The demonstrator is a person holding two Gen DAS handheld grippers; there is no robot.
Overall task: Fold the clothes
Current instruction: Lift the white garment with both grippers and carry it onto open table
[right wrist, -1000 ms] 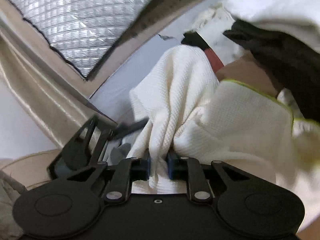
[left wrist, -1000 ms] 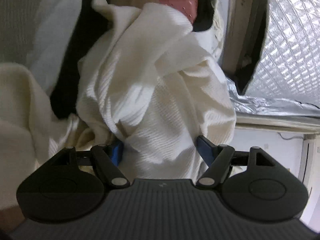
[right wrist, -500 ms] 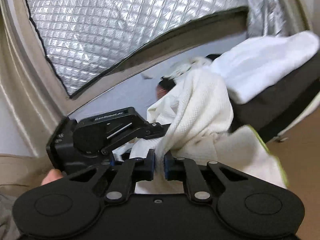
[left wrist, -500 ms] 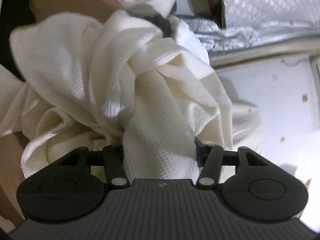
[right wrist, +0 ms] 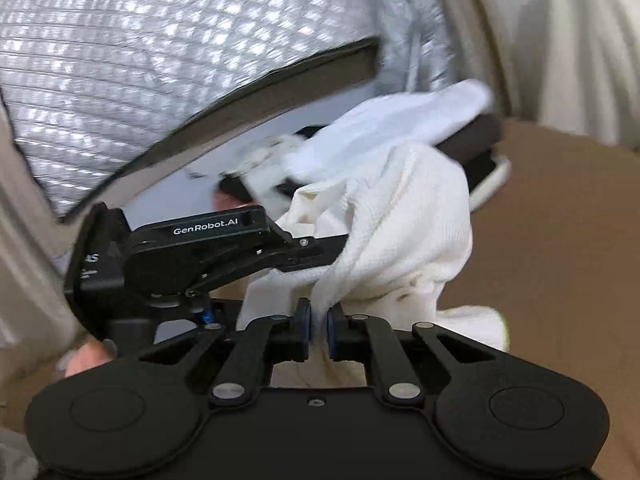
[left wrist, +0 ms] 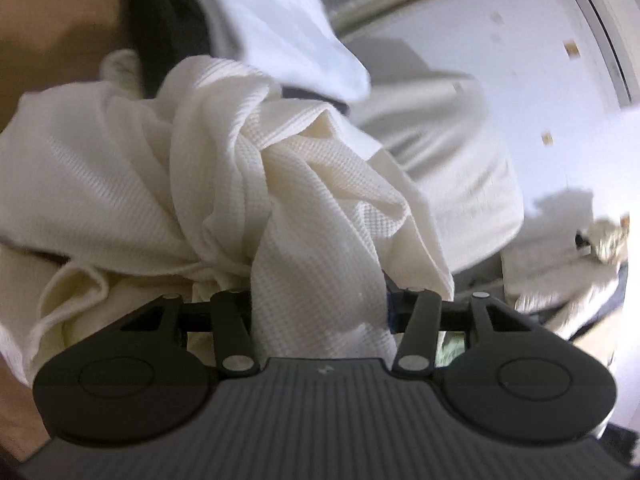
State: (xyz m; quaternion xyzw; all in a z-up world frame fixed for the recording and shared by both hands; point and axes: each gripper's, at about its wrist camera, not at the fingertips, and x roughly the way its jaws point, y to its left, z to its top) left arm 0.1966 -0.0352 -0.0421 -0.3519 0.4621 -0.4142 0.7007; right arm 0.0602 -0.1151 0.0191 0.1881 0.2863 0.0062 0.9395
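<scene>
My right gripper (right wrist: 319, 330) was pinched tight on the cream top (right wrist: 400, 232), my left gripper (left wrist: 320, 312) spread wide around it (bunched, hanging over the brown floor (right wrist: 560, 240)). No fold showed yet.

Left gripper (left wrist: 320, 304) fingertips buried in cream garment (left wrist: 168, 184), background blurred

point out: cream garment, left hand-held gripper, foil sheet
cream garment (right wrist: 404, 220), right wrist view, bunched waffle fabric.
left hand-held gripper (right wrist: 334, 250), right wrist view, finger ends at the cloth.
foil sheet (right wrist: 160, 60), right wrist view, quilted middle.
</scene>
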